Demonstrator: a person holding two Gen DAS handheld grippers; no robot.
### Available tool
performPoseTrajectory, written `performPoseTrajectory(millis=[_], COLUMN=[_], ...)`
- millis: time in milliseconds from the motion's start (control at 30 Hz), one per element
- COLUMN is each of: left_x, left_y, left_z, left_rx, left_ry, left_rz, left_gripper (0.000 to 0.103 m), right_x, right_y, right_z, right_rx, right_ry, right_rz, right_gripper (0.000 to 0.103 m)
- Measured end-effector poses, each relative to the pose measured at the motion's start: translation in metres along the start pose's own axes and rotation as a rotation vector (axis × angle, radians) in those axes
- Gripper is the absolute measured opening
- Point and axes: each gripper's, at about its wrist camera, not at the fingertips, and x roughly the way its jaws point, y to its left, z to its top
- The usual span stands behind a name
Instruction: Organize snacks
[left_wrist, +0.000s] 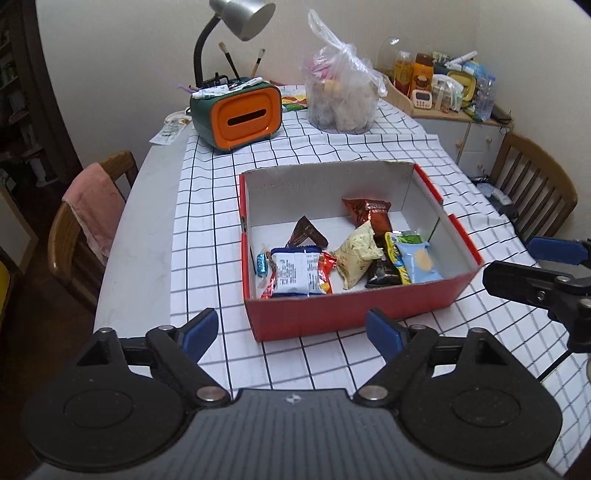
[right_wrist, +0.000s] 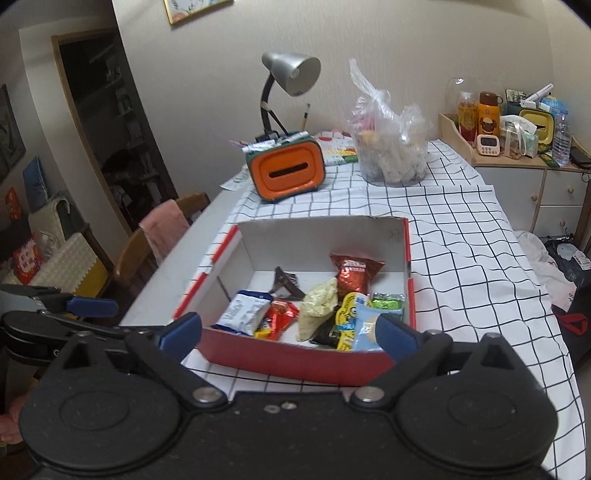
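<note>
A red cardboard box (left_wrist: 351, 314) with a white inside sits on the checked tablecloth; it also shows in the right wrist view (right_wrist: 295, 363). Several snack packets lie in it: a blue-and-white packet (left_wrist: 293, 273), a cream bag (left_wrist: 356, 254), a red-brown bag (left_wrist: 371, 214), a light blue packet (left_wrist: 421, 260). My left gripper (left_wrist: 291, 334) is open and empty, just in front of the box's near wall. My right gripper (right_wrist: 290, 334) is open and empty, above the box's near wall; it shows in the left wrist view (left_wrist: 532, 266) to the right of the box.
An orange and green tissue box (left_wrist: 240, 116) with pens and a desk lamp (left_wrist: 236, 22) stand at the far left. A clear plastic bag (left_wrist: 341, 96) of items stands behind the box. Wooden chairs (left_wrist: 88, 236) flank the table. A cluttered cabinet (left_wrist: 450, 96) is at the far right.
</note>
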Motion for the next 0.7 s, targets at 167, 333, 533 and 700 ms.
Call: performPoseTrajectory(millis=[167,333,533,700], left_x=[-0.024,-0.042,-0.055,-0.061], left_y=[0.001,0.000,0.003,0.005], left_z=[-0.013,-0.024,-0.035,-0.042], left_rx=[-0.010,-0.015,-0.033,-0.039], left_ry=[-0.033,-0.058,-0.067,-0.070], left_rz=[-0.021,-0.041,-0.049,-0.032], left_gripper=[0.101,0.101,0.101,0.101], right_x=[-0.021,-0.039,-0.055,-0.063], right_y=[0.010,0.019,0.029,0.036], right_z=[-0.005,-0.012,-0.017,-0.023], right_rx=[0.015,0.030,0.032,0.027], right_ry=[-0.028,-0.049,-0.069,-0.070], right_rz=[0.015,0.028,0.020,0.016], right_gripper=[0.103,0.103,0.103,0.103])
